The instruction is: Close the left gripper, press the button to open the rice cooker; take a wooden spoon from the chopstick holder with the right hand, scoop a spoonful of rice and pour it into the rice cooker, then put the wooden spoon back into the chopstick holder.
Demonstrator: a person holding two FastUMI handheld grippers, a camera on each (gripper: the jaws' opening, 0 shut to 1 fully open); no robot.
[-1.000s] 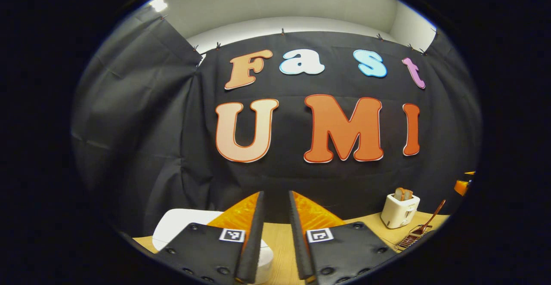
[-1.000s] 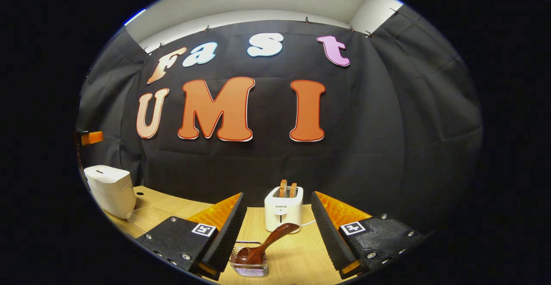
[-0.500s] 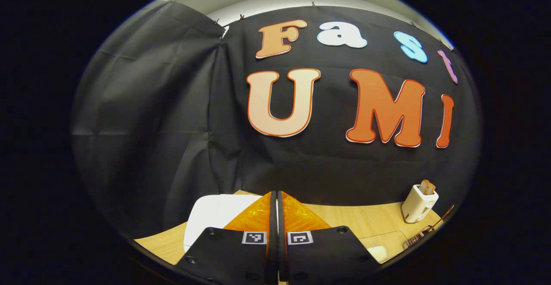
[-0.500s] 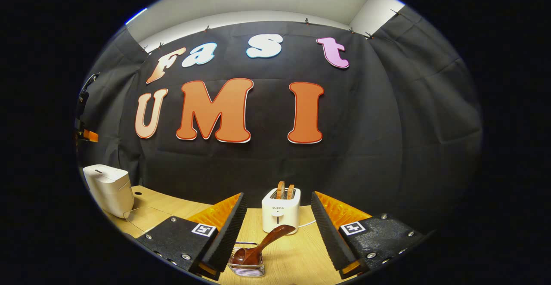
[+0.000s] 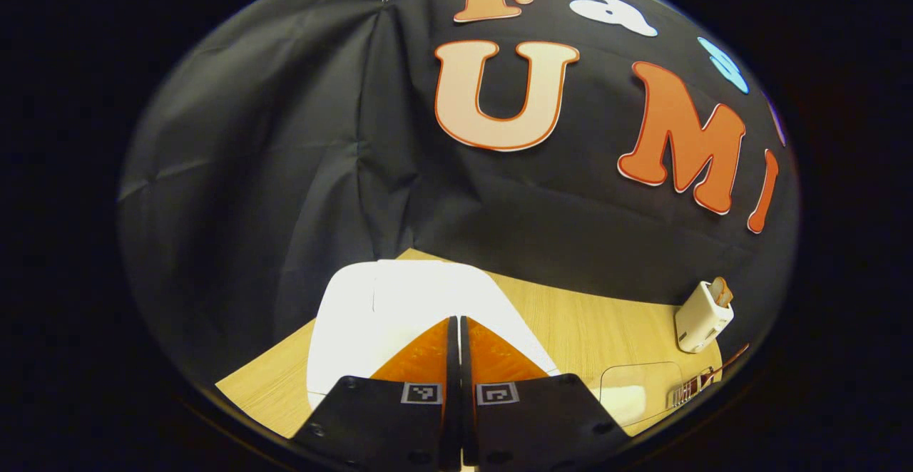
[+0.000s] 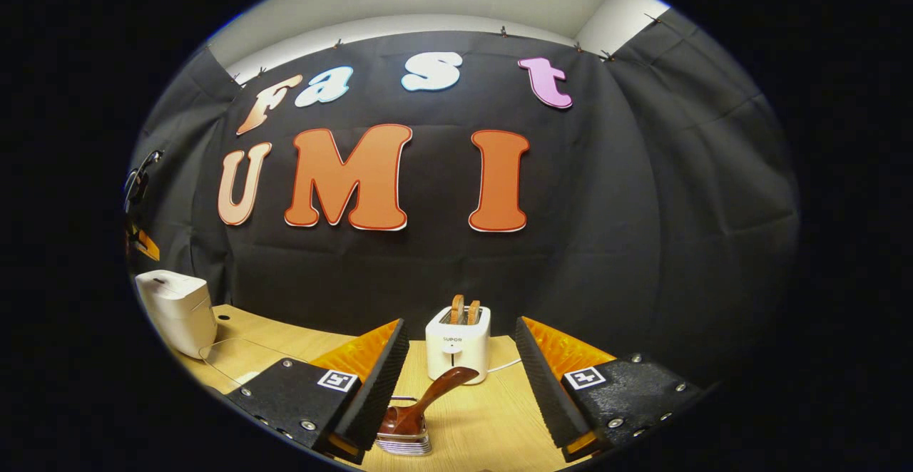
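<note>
In the left gripper view my left gripper [image 5: 455, 321] is shut with nothing between its fingers, and it points down at the closed lid of the white rice cooker [image 5: 399, 301]. Whether it touches the lid I cannot tell. In the right gripper view the rice cooker [image 6: 175, 311] stands at the far left of the table. My right gripper [image 6: 460, 324] is open, with a dark wooden spoon [image 6: 431, 397] lying slanted in a wire chopstick holder [image 6: 403, 442] just beyond its left finger, not touching it. The holder [image 5: 686, 389] and the spoon's handle also lie at the right edge of the left gripper view.
A white toaster [image 6: 456, 340] with two bread slices stands behind the spoon, and it appears again as the toaster [image 5: 702, 315] at the far right. A clear container [image 5: 637, 393] lies on the wooden table [image 5: 585, 322] between cooker and holder. Black cloth walls close in the back.
The left gripper's fingers closed and it tilted down, bringing the rice cooker's lid closer and larger. The right gripper stayed open and drifted slightly; the spoon still lies in the holder.
</note>
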